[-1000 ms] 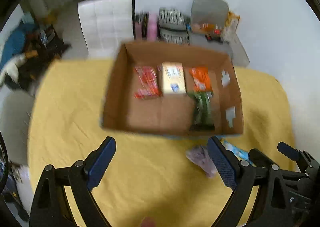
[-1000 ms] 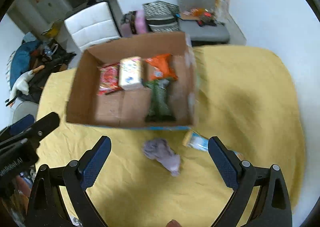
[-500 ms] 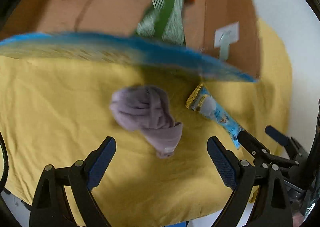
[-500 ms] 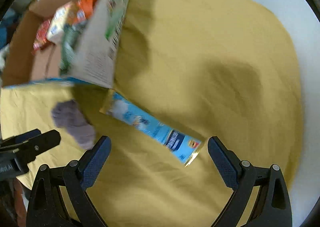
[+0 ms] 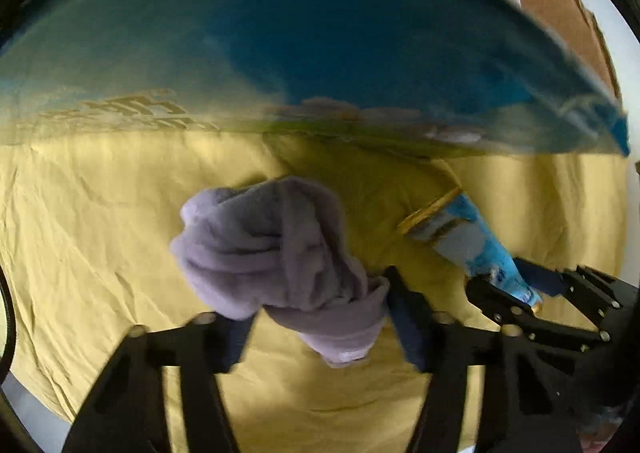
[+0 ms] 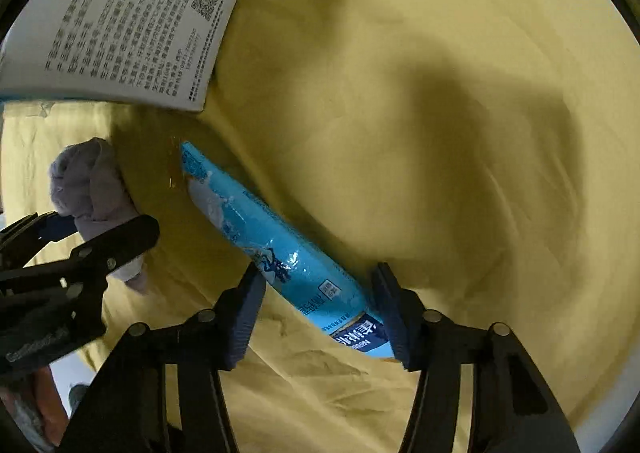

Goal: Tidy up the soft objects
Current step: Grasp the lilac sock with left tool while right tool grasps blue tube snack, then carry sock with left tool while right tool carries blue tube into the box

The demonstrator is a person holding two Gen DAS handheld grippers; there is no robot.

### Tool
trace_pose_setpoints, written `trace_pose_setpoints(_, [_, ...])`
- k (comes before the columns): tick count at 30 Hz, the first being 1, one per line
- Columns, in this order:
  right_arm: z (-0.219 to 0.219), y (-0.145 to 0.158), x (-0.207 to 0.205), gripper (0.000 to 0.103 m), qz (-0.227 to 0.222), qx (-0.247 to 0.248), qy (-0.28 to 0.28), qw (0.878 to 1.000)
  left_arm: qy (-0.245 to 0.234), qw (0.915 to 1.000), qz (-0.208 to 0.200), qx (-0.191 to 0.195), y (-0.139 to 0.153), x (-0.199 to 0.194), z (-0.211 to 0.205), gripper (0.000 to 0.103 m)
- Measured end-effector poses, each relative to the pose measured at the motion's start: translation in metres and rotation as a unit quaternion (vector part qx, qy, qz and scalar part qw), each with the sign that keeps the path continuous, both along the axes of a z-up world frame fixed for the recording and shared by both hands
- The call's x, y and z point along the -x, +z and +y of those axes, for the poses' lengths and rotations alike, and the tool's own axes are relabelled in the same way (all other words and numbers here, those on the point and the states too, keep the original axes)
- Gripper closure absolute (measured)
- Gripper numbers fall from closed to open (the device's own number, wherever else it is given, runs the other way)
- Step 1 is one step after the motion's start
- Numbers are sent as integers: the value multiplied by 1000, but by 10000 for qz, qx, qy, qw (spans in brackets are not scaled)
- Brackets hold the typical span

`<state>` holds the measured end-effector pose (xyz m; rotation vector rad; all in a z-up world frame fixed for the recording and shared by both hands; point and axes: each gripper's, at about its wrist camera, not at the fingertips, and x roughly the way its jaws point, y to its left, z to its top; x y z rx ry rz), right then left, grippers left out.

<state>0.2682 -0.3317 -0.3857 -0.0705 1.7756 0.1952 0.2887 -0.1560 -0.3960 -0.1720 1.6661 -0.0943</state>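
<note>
A lilac balled-up sock [image 5: 280, 253] lies on the yellow cloth, close in front of the cardboard box [image 5: 280, 41]. My left gripper [image 5: 316, 317] has its fingers closed in on the sock's near end, touching both sides. A long blue snack packet [image 6: 276, 245] lies to the right of the sock. My right gripper [image 6: 316, 305] has its fingers pressed on either side of the packet's near end. The sock [image 6: 92, 193] and left gripper also show in the right wrist view, and the packet [image 5: 468, 245] in the left wrist view.
The box's blue front wall fills the top of the left wrist view; its white printed side wall [image 6: 128, 21] is at the upper left of the right wrist view. The yellow cloth [image 6: 420, 113] spreads to the right. The table's front edge is just below both grippers.
Both grippers have dropped low toward the cloth and narrowed from wide open. The left has closed around the sock and the right around the blue packet.
</note>
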Motion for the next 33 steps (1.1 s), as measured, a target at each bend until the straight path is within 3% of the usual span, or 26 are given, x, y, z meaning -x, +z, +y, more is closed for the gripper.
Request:
trace_pose_setpoints(1, [0, 0, 5, 59, 27, -3, -63, 10000, -36, 10000, -5, 31, 0, 1, 0, 52])
trace_pose_setpoints(6, [-11, 0, 32, 69, 291, -128, -920, 9953, -229, 9997, -31, -98, 7, 16, 14, 54])
trace_pose_setpoints(10, [-21, -1, 68, 77, 632, -687, -2176, 9716, -442, 9986, 116, -260, 9, 41, 43, 54])
trace_pose_setpoints(14, [-9, -5, 98, 77, 749, -1035, -2732, 9535, -599, 9966, 337, -464, 2, 67, 79, 53])
trace_pose_setpoints(22, [13, -1, 103, 74, 541, -578, -2352, 9687, -103, 9987, 498, -73, -16, 65, 103, 50])
trace_pose_setpoints(28, [29, 11, 86, 75, 518, -426, -2249, 9721, -147, 9988, 370, -289, -12, 62, 98, 50])
trace_pose_setpoints(33, [62, 15, 76, 74, 436, -150, -2091, 9768, -482, 9966, 114, -654, -7, 77, 74, 54])
